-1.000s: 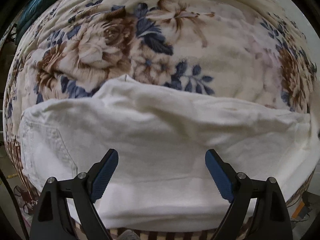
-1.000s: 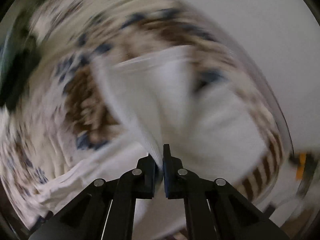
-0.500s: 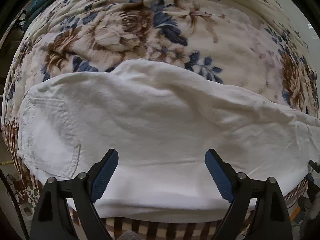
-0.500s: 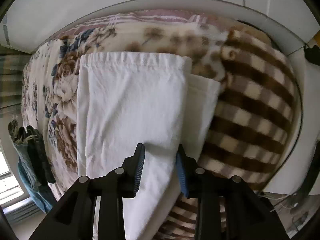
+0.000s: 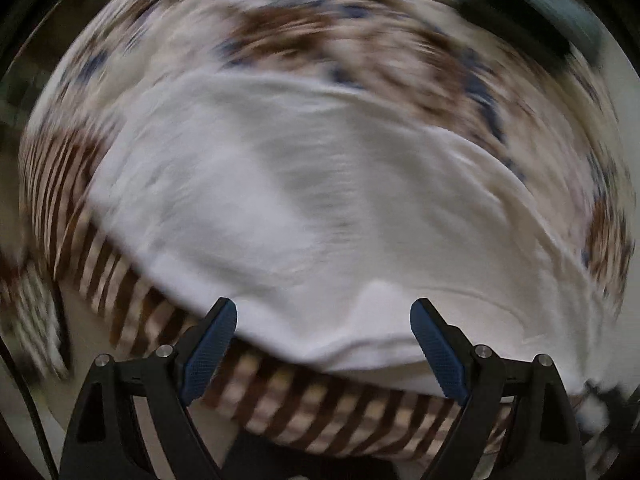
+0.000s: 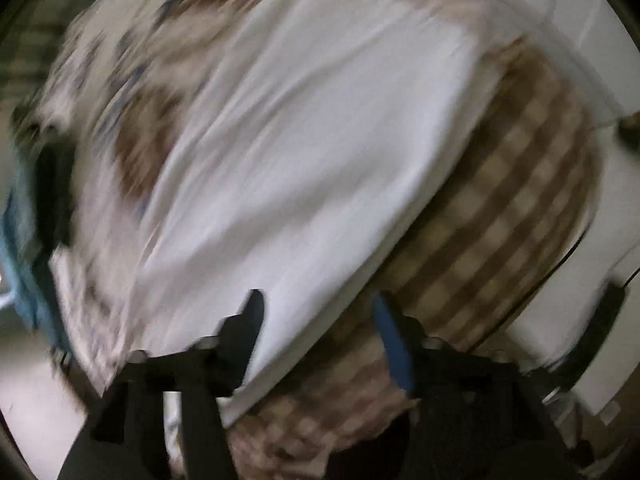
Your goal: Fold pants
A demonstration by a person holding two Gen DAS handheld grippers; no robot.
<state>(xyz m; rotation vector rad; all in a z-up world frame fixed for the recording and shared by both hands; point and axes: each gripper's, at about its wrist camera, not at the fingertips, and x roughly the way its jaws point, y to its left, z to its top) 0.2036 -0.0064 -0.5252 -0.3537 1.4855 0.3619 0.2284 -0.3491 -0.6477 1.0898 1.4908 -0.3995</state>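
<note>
White pants [image 5: 312, 208] lie folded lengthwise across a floral blanket [image 5: 360, 32] on a bed; both views are motion-blurred. My left gripper [image 5: 324, 320] hangs open above the pants' near edge, nothing between its blue pads. In the right wrist view the pants [image 6: 304, 152] run diagonally from upper right to lower left. My right gripper [image 6: 320, 320] stands over their near edge with its jaws opening; the cloth lies under the gap, and the pads do not press on it.
A brown checked blanket edge [image 6: 520, 208] drapes over the bed's side below the pants, also striped brown in the left wrist view [image 5: 340, 412]. Dark teal clothing [image 5: 560, 12] lies at the far right; blue fabric [image 6: 24, 248] hangs at the left.
My right gripper has let go of the pants' cloth and its jaws have parted. The left gripper has swung sideways along the pants, its view now turned and blurred.
</note>
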